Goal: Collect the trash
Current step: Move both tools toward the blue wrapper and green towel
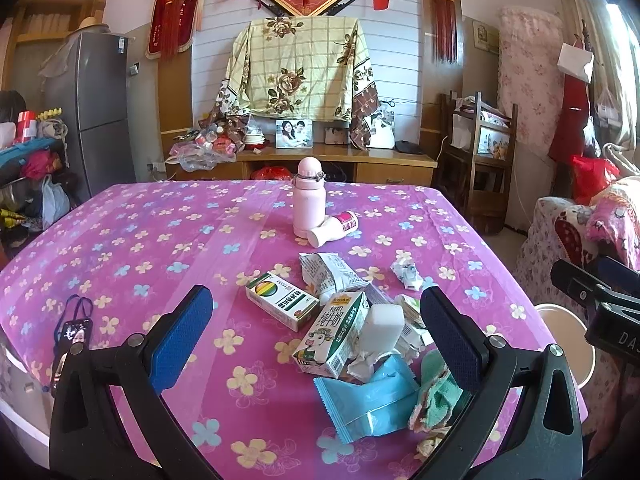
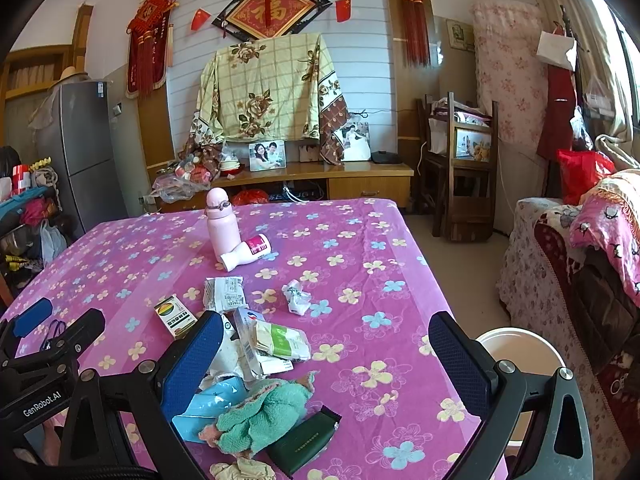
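Both the left gripper [image 1: 316,320] and right gripper [image 2: 326,350] are held spread wide, grasping nothing. A heap of crumpled wrappers and cartons [image 1: 360,332] is seen between their blue pads, possibly untouched.

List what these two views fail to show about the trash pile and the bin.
- Bin: right wrist view shows only part of its rim; the right gripper's finger covers the rest, so its contents are unknown.
- Milk carton: hidden in the right wrist view behind the gripper finger.
- Dark green case: its print is too small to read.
- Pile's near edge: cut off by the left gripper frame in the left wrist view.
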A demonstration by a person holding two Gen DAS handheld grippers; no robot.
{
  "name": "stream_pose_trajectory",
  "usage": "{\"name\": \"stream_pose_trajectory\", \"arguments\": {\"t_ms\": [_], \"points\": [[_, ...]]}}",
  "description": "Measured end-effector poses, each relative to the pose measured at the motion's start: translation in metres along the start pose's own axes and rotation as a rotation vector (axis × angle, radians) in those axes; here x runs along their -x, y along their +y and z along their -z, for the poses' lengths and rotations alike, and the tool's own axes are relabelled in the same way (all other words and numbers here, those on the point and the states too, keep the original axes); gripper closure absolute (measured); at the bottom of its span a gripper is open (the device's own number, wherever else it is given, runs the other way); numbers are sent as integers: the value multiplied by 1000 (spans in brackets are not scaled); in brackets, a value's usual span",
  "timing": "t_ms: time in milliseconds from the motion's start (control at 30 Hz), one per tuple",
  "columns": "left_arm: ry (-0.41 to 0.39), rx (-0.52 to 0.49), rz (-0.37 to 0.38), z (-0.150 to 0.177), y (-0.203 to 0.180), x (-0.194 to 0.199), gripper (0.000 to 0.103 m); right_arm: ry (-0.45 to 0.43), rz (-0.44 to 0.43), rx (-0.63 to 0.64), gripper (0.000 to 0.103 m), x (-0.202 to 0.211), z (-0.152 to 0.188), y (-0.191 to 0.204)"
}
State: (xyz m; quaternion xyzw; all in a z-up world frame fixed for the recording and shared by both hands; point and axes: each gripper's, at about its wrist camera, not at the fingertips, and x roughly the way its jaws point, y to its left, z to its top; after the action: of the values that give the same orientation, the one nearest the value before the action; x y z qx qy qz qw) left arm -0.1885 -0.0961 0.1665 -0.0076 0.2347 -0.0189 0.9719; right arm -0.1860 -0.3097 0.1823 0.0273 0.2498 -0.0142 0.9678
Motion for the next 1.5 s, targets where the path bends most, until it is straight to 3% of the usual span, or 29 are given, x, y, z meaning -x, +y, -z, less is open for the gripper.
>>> {"name": "stream_pose_trajectory", "arguments": {"t_ms": [1500], "points": [[16,9,-13,6,9,-3,0,34,-5,3,1,-4,1,-9]]}}
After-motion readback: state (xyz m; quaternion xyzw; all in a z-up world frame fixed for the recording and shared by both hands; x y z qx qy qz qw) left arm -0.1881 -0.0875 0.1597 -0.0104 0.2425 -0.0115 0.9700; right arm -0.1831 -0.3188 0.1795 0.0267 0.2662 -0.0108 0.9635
